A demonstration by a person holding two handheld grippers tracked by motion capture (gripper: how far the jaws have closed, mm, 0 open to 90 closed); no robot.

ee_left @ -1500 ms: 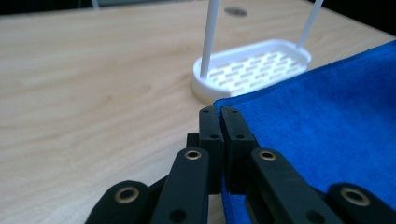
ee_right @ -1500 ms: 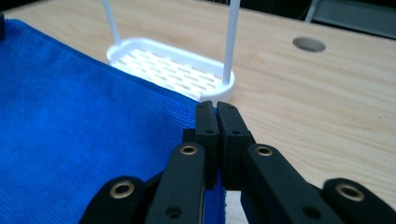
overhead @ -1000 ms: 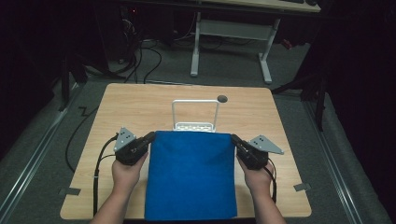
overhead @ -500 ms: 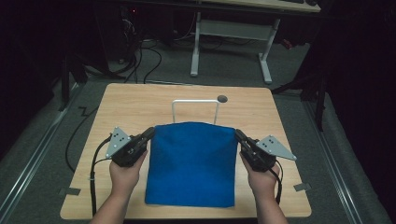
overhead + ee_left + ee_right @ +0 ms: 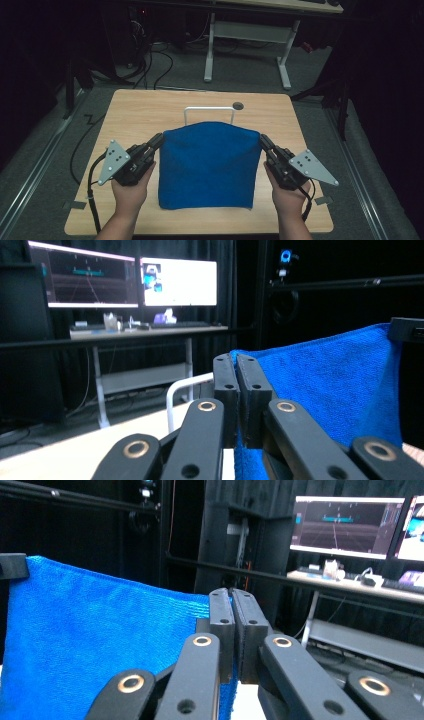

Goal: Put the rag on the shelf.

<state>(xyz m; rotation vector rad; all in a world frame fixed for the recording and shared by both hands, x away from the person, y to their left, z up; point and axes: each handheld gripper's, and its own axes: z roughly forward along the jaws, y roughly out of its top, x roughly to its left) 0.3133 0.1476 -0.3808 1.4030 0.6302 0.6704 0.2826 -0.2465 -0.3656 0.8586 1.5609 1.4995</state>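
Note:
A blue towel (image 5: 207, 165) hangs stretched above the wooden table (image 5: 145, 112), held up by its two upper corners. My left gripper (image 5: 156, 141) is shut on the towel's left corner, and my right gripper (image 5: 264, 142) is shut on its right corner. In the left gripper view the closed jaws pinch the blue towel (image 5: 330, 385) at its edge, left gripper (image 5: 237, 362). The right gripper view shows the same pinch from the other side, right gripper (image 5: 232, 597) and towel (image 5: 100, 630). Behind the towel stands a white wire rack (image 5: 209, 111), its lower part hidden by the cloth.
A small dark hole (image 5: 238, 105) sits in the table near its far edge. Beyond the table stands a desk with white legs (image 5: 209, 55), cables on the floor and monitors (image 5: 177, 282). Cables trail from both grippers off the table's near edge.
Both grippers have lifted the towel and carried it forward, toward the rack. The towel's top edge now covers most of the rack, and the hands have spread slightly apart.

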